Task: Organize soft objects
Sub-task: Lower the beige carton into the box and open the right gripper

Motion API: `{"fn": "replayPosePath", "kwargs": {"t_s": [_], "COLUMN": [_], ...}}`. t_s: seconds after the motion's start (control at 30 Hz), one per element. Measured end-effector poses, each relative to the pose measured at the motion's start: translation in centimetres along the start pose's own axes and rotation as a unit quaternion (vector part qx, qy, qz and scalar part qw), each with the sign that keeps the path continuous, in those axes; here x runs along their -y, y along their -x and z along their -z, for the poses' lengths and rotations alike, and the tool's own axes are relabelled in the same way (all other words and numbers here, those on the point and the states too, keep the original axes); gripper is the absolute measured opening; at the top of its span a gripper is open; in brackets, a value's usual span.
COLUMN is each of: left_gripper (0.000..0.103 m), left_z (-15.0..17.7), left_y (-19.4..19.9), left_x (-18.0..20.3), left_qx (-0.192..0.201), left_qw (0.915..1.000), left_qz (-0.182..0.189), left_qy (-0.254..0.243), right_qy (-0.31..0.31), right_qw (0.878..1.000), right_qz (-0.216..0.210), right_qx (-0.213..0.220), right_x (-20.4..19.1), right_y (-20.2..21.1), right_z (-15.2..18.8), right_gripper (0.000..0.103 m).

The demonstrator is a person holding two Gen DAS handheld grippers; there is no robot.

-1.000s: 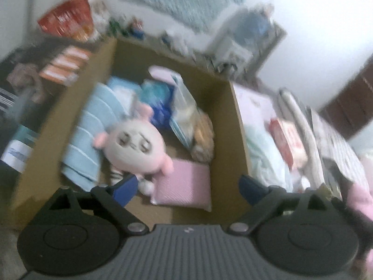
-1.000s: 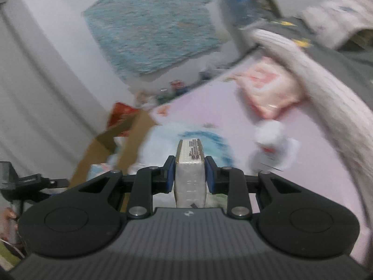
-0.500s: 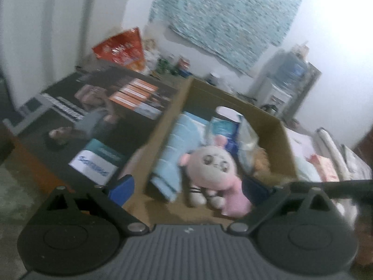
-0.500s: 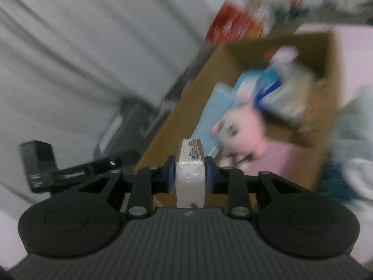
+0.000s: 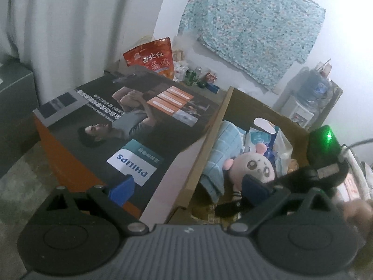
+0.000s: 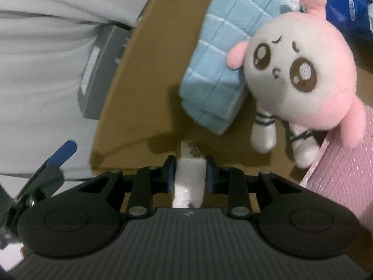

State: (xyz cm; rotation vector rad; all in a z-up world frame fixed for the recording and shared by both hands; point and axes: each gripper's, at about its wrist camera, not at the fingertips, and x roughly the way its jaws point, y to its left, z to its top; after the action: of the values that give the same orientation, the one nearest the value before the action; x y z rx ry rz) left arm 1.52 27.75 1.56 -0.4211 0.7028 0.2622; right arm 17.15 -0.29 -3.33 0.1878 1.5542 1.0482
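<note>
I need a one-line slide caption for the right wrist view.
Right gripper lowers a white packet into the cardboard box beside the pink plush.

Philips box [image 5: 130, 126], red snack bag [image 5: 151, 57] — water dispenser [image 5: 307, 102]

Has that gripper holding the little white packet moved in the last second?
Yes. The right gripper, shut on the white packet, swung from over the pink surface to above the cardboard box, beside the pink plush toy. Its jaws are just beginning to open.

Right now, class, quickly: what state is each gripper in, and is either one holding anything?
Left gripper: open, holding nothing.
Right gripper: jaws just starting to open, white packet still between its pads, over the cardboard box.
</note>
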Motion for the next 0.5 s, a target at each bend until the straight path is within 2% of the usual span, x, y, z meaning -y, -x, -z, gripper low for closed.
{"fn": "replayPosePath", "kwargs": {"t_s": [0.17, 0.23, 0.37, 0.5], "left_gripper": [0.099, 0.099, 0.099, 0.101], "left_z": [0.4, 0.6, 0.7, 0.7], "left_y": [-0.6, -0.7, -0.5, -0.2], "left_x": [-0.2, -0.3, -0.1, 0.1], "left_qx": [-0.013, -0.016, -0.016, -0.017], "left_qw": [0.9999, 0.9998, 0.9998, 0.9998], "left_qz": [0.005, 0.008, 0.008, 0.008], "left_qy": [0.007, 0.009, 0.011, 0.010], "right_qy": [-0.003, -0.004, -0.004, -0.015], "right_qw": [1.000, 1.000, 0.999, 0.999], "right_qz": [0.021, 0.030, 0.046, 0.031], "right_qx": [0.003, 0.001, 0.012, 0.001], "right_x": [0.0, 0.0, 0.0, 0.0], "right_y": [-0.2, -0.1, 0.6, 0.0], "right_z": [-0.1, 0.2, 0.8, 0.9], "right_gripper": [0.038, 0.052, 0.053, 0.054]}}
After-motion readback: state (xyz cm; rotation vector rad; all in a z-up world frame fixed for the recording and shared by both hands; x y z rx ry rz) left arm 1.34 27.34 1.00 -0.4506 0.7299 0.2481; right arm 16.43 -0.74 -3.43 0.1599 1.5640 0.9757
